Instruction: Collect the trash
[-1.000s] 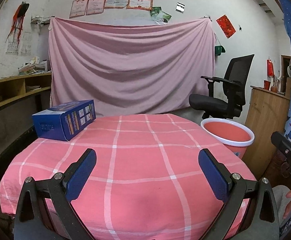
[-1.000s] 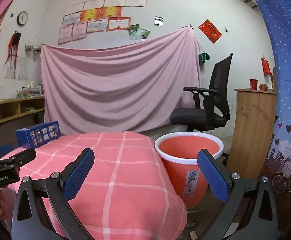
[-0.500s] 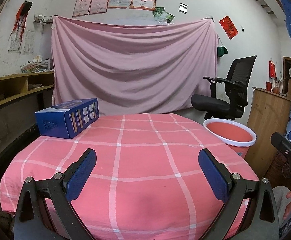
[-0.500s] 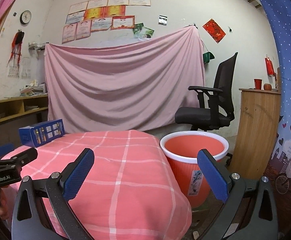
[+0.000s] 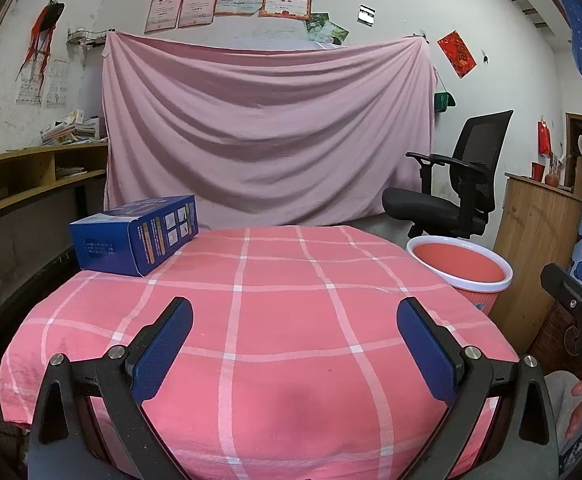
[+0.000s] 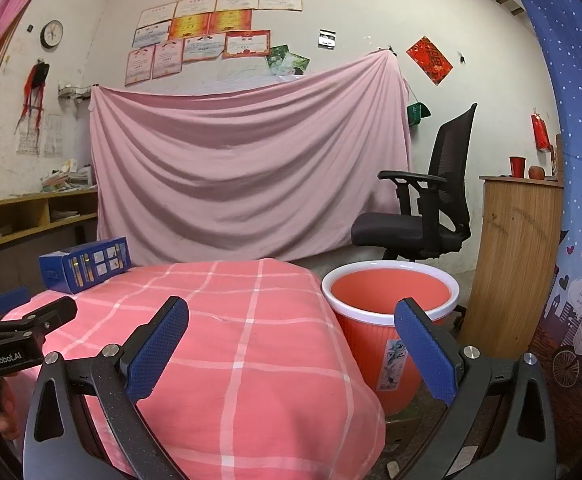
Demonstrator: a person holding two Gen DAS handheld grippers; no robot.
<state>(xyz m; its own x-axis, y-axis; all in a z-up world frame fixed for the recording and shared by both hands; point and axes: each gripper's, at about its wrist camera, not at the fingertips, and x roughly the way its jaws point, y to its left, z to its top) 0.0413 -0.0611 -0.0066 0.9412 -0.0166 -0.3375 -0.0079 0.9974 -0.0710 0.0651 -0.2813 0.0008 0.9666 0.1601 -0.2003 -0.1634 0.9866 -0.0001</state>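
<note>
A blue cardboard box (image 5: 135, 236) lies at the far left of the round table with a pink checked cloth (image 5: 275, 320); it also shows in the right wrist view (image 6: 85, 264). An orange bin with a white rim (image 5: 461, 268) stands on the floor right of the table, also in the right wrist view (image 6: 389, 320). My left gripper (image 5: 293, 344) is open and empty above the table's near edge. My right gripper (image 6: 291, 344) is open and empty, near the table's right edge, left of the bin.
A black office chair (image 5: 451, 192) stands behind the bin. A wooden cabinet (image 6: 515, 264) is to the right. A pink sheet (image 5: 267, 132) hangs on the back wall. Wooden shelves (image 5: 31, 180) run along the left.
Both grippers have tilted down and drifted slightly; the scene sits a little higher in each view. Both jaws stay open.
</note>
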